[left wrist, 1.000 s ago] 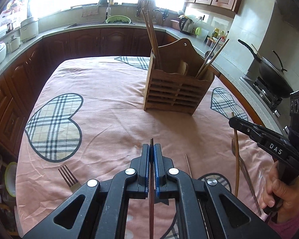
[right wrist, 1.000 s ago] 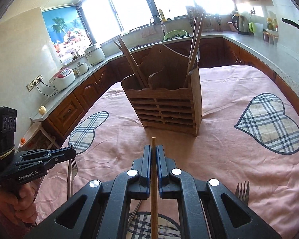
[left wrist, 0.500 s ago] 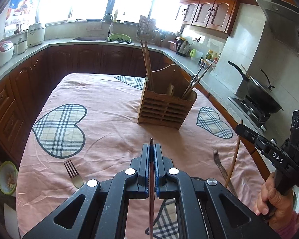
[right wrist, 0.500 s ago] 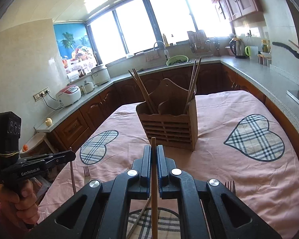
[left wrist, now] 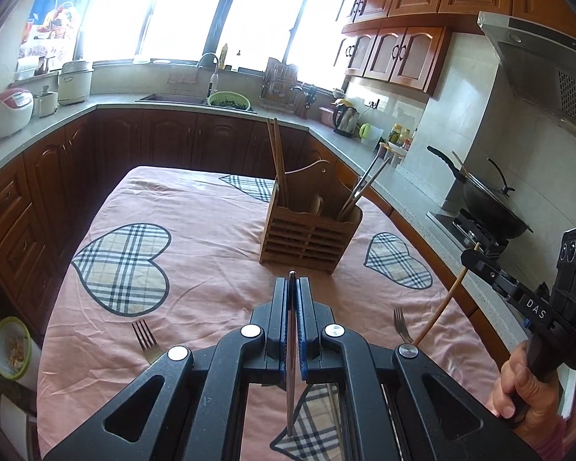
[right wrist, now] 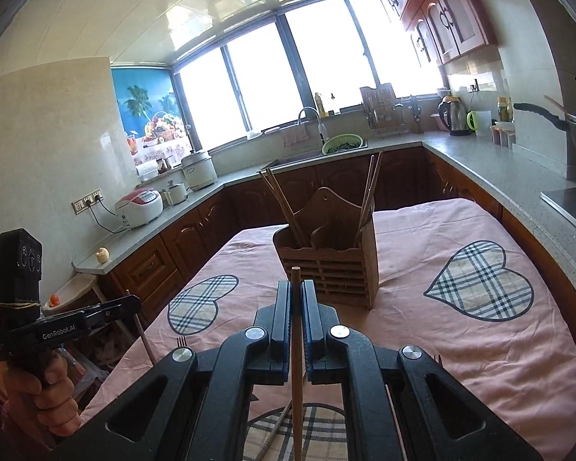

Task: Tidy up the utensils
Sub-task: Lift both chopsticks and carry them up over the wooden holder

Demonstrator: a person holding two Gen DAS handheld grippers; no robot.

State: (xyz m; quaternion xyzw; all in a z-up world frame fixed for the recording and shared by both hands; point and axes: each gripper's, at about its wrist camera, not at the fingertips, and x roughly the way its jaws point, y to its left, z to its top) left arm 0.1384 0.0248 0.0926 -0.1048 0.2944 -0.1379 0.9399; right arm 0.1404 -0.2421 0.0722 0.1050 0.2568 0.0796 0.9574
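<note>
So the holder (left wrist: pixel 310 230) sits mid-table on the cloth (left wrist: pixel 211 269), chopsticks (left wrist: pixel 277 161) standing in its left slot and more (left wrist: pixel 364 184) leaning in the right one. One fork (left wrist: pixel 146 340) lies near-left, another (left wrist: pixel 400 324) near-right. Counter (left wrist: pixel 96 109) wraps behind, sink (left wrist: pixel 172 98) at the back, wok (left wrist: pixel 491 215) off right.

My grippers (left wrist: pixel 292 288) (right wrist: pixel 296 296) black, blue pads. Cloth (left wrist: pixel 211 230) pink with plaid hearts (left wrist: pixel 124 267), beige-navy-white check. Holder (left wrist: pixel 311 236) mid-frame brown wood. My left chopstick (left wrist: pixel 291 349) dark reddish; right chopstick (right wrist: pixel 297 365) light tan. Cabinets (left wrist: pixel 172 138) dark brown. Colander (right wrist: pixel 342 143) green, upper centre.
</note>
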